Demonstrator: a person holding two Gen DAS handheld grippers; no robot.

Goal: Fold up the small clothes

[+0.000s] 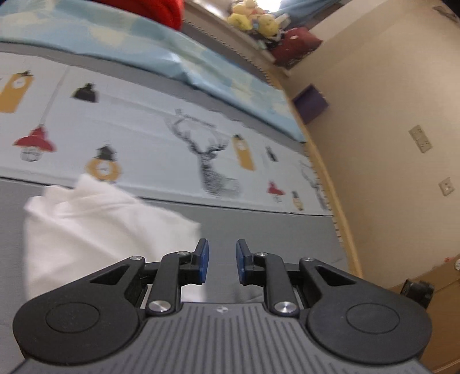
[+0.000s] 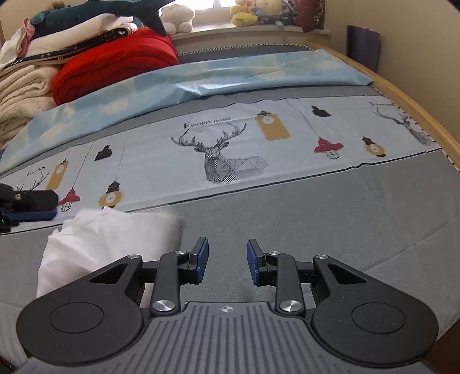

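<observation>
This was a bedroom in a home. A wide bed [image 2: 330, 207] with a wooden frame filled both views, covered by a grey sheet with a pale band printed with deer and lanterns [image 2: 224, 155]. A light blue quilt [image 2: 201, 77] lay across the far part of the bed. At the far left corner, folded blankets, a red one [image 2: 115, 66] among them, were stacked with clothes. Stuffed toys [image 2: 253, 13] sat on the windowsill beyond the bed. Wall sockets [image 1: 421, 138] showed on the beige wall.
</observation>
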